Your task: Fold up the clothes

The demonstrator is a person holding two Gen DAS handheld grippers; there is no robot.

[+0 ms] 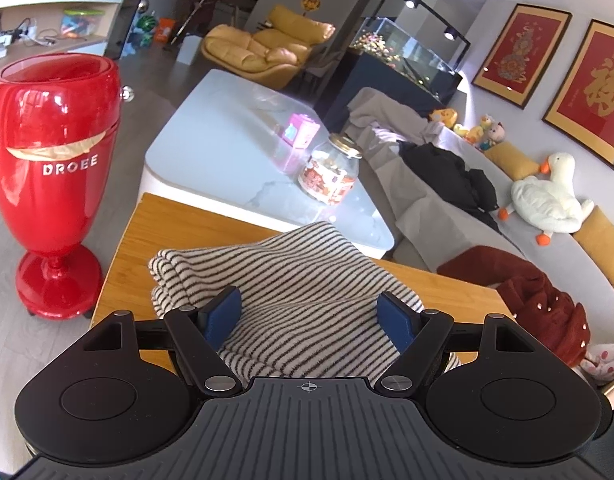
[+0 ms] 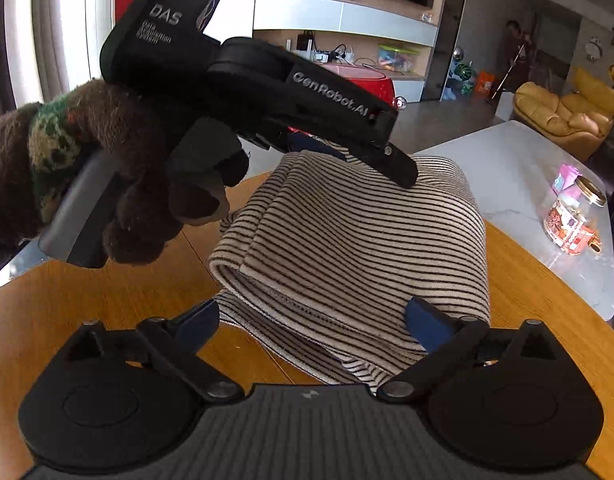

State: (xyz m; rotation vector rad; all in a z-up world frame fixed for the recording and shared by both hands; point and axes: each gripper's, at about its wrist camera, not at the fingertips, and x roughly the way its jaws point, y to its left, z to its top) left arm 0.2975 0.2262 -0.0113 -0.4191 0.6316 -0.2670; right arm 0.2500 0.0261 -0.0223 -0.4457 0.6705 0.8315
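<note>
A cream garment with thin dark stripes (image 1: 291, 280) lies folded in a thick bundle on the wooden table (image 1: 179, 236). My left gripper (image 1: 311, 316) is open, its blue pads either side of the bundle's near part, just above it. In the right wrist view the same striped garment (image 2: 347, 240) shows its layered folded edge toward me. My right gripper (image 2: 313, 320) is open with its pads straddling that edge. The left gripper's body (image 2: 267, 92), held by a gloved hand, reaches over the garment's far side with a fingertip (image 2: 403, 170) touching the cloth.
A red goblet-shaped bin (image 1: 51, 176) stands left of the table. A white marble table (image 1: 235, 128) beyond holds a glass jar (image 1: 331, 172) and a pink box (image 1: 299, 130). A dark red garment (image 1: 539, 304) lies at the right, by a grey sofa (image 1: 467, 216).
</note>
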